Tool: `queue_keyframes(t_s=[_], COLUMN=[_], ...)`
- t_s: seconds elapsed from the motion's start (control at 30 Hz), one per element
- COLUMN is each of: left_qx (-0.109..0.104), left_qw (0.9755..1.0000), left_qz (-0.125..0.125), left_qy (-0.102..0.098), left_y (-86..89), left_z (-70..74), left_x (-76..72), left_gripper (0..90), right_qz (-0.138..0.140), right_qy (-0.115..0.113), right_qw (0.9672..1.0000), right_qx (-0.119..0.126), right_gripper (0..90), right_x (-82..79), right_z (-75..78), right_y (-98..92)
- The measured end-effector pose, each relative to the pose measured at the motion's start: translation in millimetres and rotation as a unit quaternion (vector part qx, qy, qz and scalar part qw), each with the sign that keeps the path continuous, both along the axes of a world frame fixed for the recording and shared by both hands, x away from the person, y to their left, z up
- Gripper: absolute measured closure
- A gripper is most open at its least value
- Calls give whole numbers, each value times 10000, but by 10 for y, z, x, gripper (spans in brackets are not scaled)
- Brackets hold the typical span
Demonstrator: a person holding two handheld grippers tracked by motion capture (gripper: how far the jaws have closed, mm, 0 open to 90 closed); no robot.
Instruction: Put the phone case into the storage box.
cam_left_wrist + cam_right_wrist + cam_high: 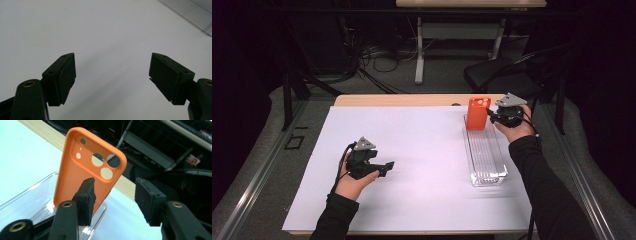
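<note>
While the left gripper [384, 167] rests low on the near left of the table, its jaws stand well apart with nothing but bare white surface between them, as the left gripper view shows; it seems to be waiting its turn. A hand in a dark sleeve [339, 212] holds it, with a cable trailing back toward the wrist.

Farther off, on the right side, a long clear plastic tray [492, 172] lies lengthwise, running away from the person. At its far end an orange phone case [476, 114] stands upright, leaning a little, its lower edge inside the tray. Round camera cutouts sit near its top corner. Standing it on end probably lets the tray wall prop it up.

Just beside the case is the right gripper [488, 116], held by the other hand. In the right gripper view its jaws are parted; one pad [86, 200] sits in front of the case's back face and the other stands clear in open air, so the case does not look clamped. That suggests the case is being let go.

A white sheet [422, 145] covers most of the wooden table [412, 100]. Beyond it the room is dark, with grey floor, tangled cables [377, 62], another table's legs [419, 50] and a black chair [507, 72].
</note>
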State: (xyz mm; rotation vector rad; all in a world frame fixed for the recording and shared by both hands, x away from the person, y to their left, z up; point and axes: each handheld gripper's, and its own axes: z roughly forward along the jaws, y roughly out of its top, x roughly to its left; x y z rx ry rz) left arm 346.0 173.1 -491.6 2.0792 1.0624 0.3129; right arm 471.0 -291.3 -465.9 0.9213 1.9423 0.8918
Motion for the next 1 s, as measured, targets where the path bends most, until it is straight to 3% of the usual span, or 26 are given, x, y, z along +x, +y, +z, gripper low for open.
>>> queue_keyframes(t_s=[0.1, 0.13, 0.17, 0.27, 0.43, 0.57, 0.7, 1.0], left_qx=[-38, -33, -45, -55, -316, -540, -542, -643], left_qw=[10000, 10000, 10000, 10000, 9995, 9985, 9984, 9978], left_qz=[24, 16, 20, -21, -55, -101, -65, -145], left_qy=[-20, -27, -34, -67, -74, -64, -115, -94], left_y=[10, 19, 22, 37, 61, 102, 145, 184], left_z=[9, 13, 15, 23, 53, 75, 84, 95], left_x=[-1, -1, -1, 5, 14, 19, 17, -7], left_gripper=[218, 218, 218, 218, 218, 190, 171, 156], right_qz=[-79, -88, -88, -111, -141, -2, 145, 485], right_qy=[147, 244, 244, 371, 517, 588, 710, 819], right_qw=[9996, 9988, 9988, 9976, 9962, 9943, 9937, 9898], right_qx=[217, 407, 407, 568, 686, 887, 853, 1063], right_gripper=[474, 415, 415, 304, 155, 139, 64, 0], right_x=[-91, -170, -170, -265, -445, -593, -720, -995], right_z=[42, 70, 70, 106, 129, 134, 141, 119], right_y=[-6, 8, 8, 38, 134, 227, 335, 528])
